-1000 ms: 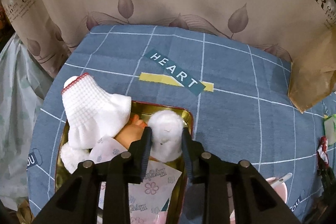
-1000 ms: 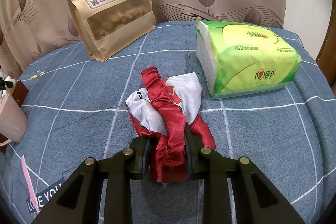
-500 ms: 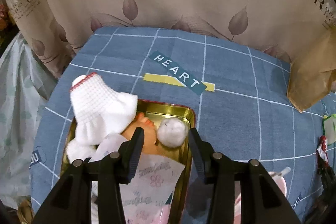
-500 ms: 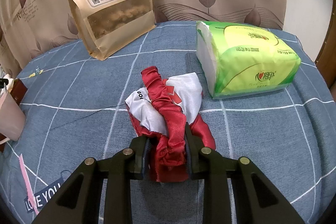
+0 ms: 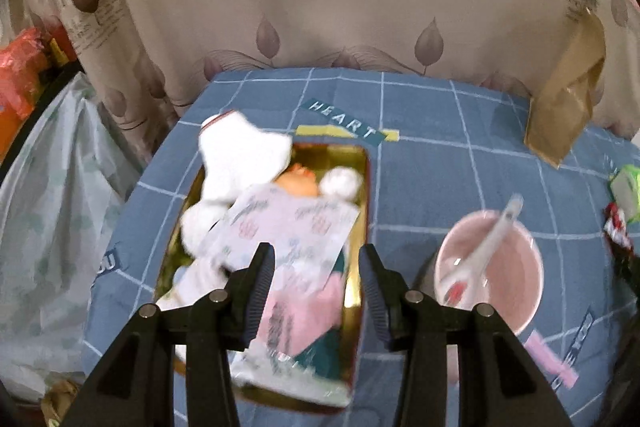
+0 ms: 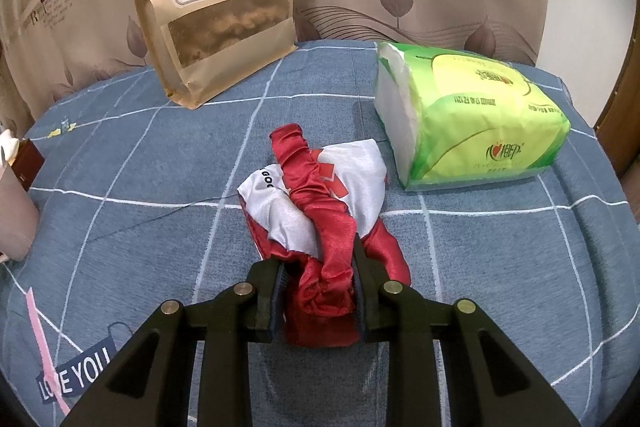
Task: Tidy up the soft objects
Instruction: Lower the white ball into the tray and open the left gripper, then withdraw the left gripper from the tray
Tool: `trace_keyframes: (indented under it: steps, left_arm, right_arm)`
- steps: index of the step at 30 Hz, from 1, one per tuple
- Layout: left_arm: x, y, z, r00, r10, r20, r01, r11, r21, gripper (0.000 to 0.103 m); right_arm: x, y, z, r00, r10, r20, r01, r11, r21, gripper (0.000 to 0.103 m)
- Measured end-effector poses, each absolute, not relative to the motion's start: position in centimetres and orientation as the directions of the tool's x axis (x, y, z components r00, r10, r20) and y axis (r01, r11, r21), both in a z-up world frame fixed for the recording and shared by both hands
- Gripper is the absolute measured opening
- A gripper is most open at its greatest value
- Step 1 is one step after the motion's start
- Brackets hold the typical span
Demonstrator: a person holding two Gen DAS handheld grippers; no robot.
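Note:
In the left wrist view a gold tin tray (image 5: 362, 187) on the blue checked cloth holds a white knitted sock (image 5: 240, 159), a white cotton ball (image 5: 340, 182), a patterned tissue pack (image 5: 288, 235) and other soft items. My left gripper (image 5: 316, 267) is open and empty, raised above the tray's near half. In the right wrist view my right gripper (image 6: 318, 275) is shut on a red and white satin cloth (image 6: 316, 199) that lies on the table.
A pink cup (image 5: 490, 267) with a white spoon stands right of the tray. A brown snack bag (image 6: 216, 7) stands at the back. A green tissue pack (image 6: 468, 123) lies right of the cloth. A curtain hangs behind the table.
My left gripper let go of the cotton ball in the tray, opened wider and pulled back and up. The right gripper and cloth have not moved.

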State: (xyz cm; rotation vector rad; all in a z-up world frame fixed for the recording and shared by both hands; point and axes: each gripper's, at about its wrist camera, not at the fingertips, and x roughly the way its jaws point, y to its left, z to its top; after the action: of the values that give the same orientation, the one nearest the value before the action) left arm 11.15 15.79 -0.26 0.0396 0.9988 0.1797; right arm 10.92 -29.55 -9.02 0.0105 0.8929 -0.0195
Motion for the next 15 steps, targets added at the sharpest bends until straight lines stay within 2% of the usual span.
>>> trace_keyframes:
  steps: [11,15]
  left_arm:
    - [6.0,18.7,-1.1,0.567,0.297,-0.768,-0.223,0.953,0.205,0.045]
    - [4.5,19.9,-1.4,0.575,0.316,-0.755,-0.254,0.946,0.202,0.045]
  right_arm:
    - [10.9,-28.9,-9.0,0.622,-0.053,-0.781,0.020,0.998,-0.052,0.026]
    - [10.9,-28.7,-8.9,0.621,-0.075,-0.781,0.033,0.997,-0.069,0.025]
